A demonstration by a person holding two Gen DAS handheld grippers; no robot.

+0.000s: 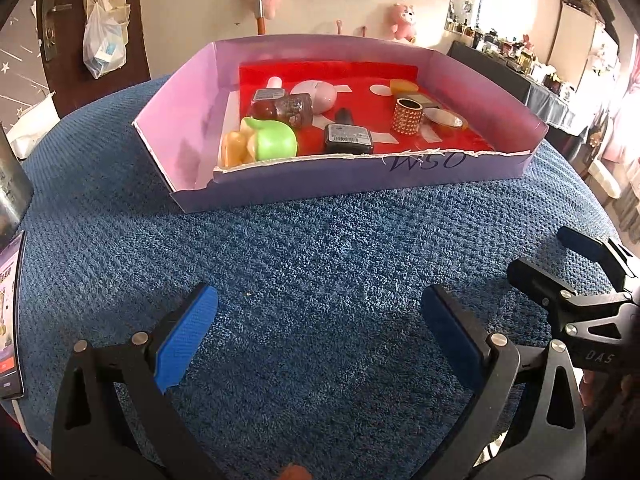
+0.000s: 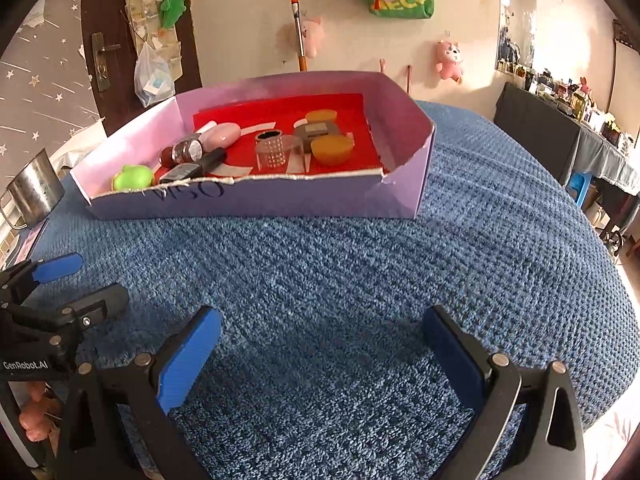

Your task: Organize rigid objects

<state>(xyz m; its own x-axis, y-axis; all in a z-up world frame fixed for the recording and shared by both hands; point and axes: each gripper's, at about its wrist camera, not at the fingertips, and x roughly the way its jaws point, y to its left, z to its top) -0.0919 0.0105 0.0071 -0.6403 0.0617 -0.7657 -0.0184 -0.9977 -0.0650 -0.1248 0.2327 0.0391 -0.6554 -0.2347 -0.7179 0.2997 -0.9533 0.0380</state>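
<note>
A shallow purple cardboard box point(image 1: 400, 172) with a red floor stands on the blue mat; it also shows in the right wrist view point(image 2: 280, 200). Inside lie several items: a green toy point(image 1: 274, 141), a dark jar point(image 1: 294, 109), a pink oval case point(image 1: 316, 94), a black flat case point(image 1: 348, 138), a studded gold cylinder point(image 1: 408, 115) and amber pieces point(image 2: 332, 150). My left gripper point(image 1: 320, 332) is open and empty, low over the mat in front of the box. My right gripper point(image 2: 320, 356) is open and empty, beside it to the right.
The blue textured mat point(image 1: 320, 240) covers the table. A steel mug point(image 2: 34, 194) stands at the left edge. A phone point(image 1: 10, 320) lies at the far left. A door and a wall with plush toys are behind; a cluttered dark side table point(image 2: 560, 128) stands right.
</note>
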